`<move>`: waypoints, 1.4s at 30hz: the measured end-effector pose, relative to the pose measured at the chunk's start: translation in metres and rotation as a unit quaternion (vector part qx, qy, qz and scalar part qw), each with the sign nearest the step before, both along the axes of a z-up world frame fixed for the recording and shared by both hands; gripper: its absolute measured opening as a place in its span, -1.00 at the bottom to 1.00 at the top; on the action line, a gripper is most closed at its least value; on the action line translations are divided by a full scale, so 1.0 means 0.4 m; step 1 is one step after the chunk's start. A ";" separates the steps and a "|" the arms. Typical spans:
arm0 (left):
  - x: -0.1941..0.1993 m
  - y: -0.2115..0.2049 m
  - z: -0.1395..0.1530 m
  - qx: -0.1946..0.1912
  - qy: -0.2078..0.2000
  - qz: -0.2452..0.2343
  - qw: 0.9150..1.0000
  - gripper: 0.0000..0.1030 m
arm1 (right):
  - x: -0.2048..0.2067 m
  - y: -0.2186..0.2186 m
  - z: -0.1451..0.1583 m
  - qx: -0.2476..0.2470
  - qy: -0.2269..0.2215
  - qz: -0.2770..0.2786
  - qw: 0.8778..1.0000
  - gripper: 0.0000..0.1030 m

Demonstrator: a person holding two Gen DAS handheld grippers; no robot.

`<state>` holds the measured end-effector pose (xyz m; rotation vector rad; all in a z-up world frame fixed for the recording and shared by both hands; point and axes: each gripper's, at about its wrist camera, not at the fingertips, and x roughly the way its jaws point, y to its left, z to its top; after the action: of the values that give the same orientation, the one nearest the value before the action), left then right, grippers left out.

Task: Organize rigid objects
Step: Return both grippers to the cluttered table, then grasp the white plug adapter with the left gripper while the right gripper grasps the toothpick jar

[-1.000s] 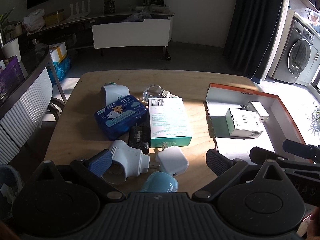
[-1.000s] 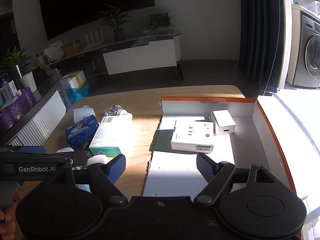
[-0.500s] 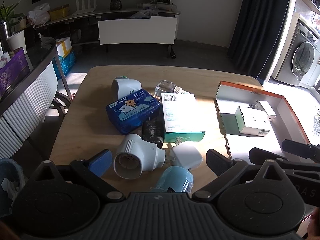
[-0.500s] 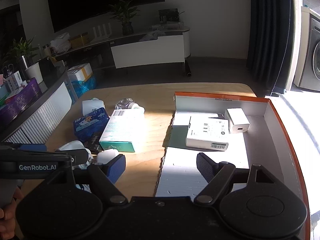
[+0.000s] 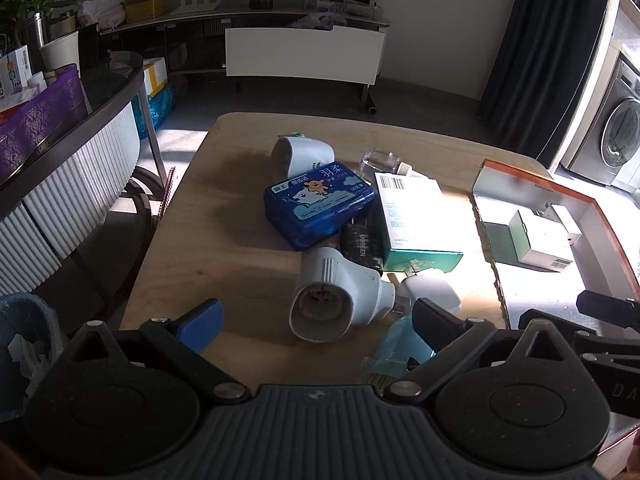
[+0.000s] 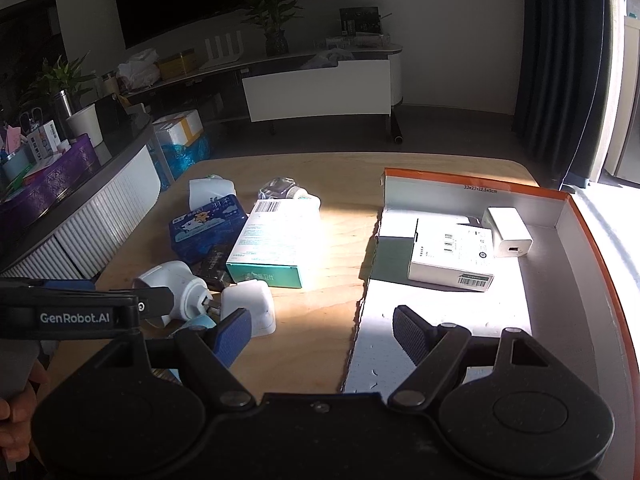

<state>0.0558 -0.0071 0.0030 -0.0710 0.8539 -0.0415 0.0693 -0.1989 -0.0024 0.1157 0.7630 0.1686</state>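
Observation:
Loose objects lie on the wooden table [image 5: 224, 240]: a white plug-in device [image 5: 336, 300], a white charger [image 5: 430, 290], a light blue item [image 5: 396, 352], a black charger [image 5: 360, 242], a blue tin [image 5: 318, 204], a white-and-green box [image 5: 412, 220], a second white device [image 5: 302, 154] and a clear bottle [image 5: 380, 162]. My left gripper [image 5: 316, 322] is open just in front of the plug-in device. My right gripper [image 6: 322, 334] is open above the near left edge of the orange-rimmed box [image 6: 592, 248], which holds a white carton [image 6: 452, 254] and a white charger [image 6: 508, 232].
A curved counter with a purple basket [image 5: 36, 120] stands left of the table. A bin [image 5: 20, 332] sits at the near left. A TV bench [image 5: 304, 56] lines the far wall. A washing machine [image 5: 616, 136] is at the right.
My left gripper has pulled back and swung left, so the plug-in device sits more centred between its fingers. My right gripper has drawn back a little from the orange-rimmed box.

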 end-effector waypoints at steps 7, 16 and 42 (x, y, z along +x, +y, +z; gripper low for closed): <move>0.015 0.038 -0.032 -0.010 0.009 0.007 1.000 1.00 | -0.006 0.025 -0.011 0.001 0.005 0.018 1.000 0.78; 0.081 0.000 -0.079 -0.002 0.020 -0.053 0.998 1.00 | -0.013 0.010 -0.019 0.012 0.011 0.013 1.000 0.78; 0.018 0.105 -0.068 -0.045 -0.034 -0.022 0.998 0.27 | -0.003 0.172 -0.067 0.070 0.058 0.082 0.992 0.78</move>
<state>0.0630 0.0347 -0.0242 -0.1338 0.7857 -0.1235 0.0680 -0.1299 -0.0293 0.1963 0.8778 0.3749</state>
